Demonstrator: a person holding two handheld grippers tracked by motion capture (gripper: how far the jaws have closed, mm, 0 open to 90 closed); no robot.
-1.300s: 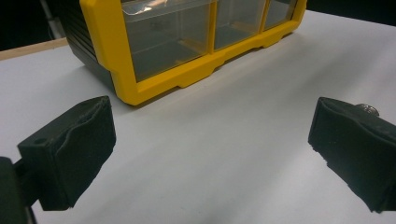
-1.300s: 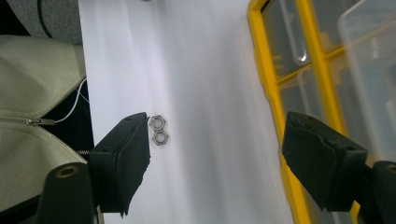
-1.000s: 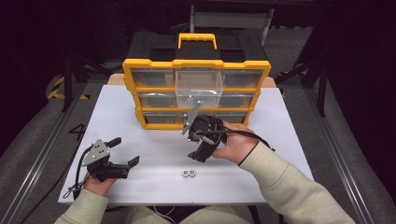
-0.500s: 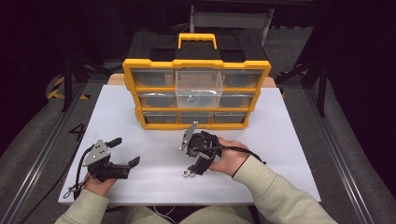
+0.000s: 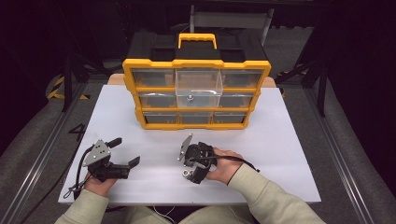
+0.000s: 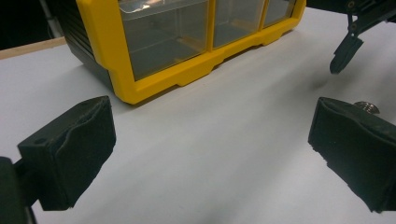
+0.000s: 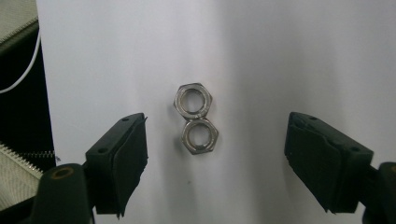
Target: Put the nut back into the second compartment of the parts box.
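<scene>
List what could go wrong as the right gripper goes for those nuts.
1. The two nuts lie touching side by side on the table; the open right gripper may clamp both, or knock one away.
2. They lie flat, so the pads could slide over them rather than grip.
3. A nut already lies in the pulled-out clear drawer; a loosely held nut could drop on the way there.

Dark room, grey floor (image 5: 32, 140)

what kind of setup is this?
Likely a lab data-collection rig, not a real workshop: white table amid dark surroundings, a parts organizer, two steel nuts, and handheld camera grippers.
</scene>
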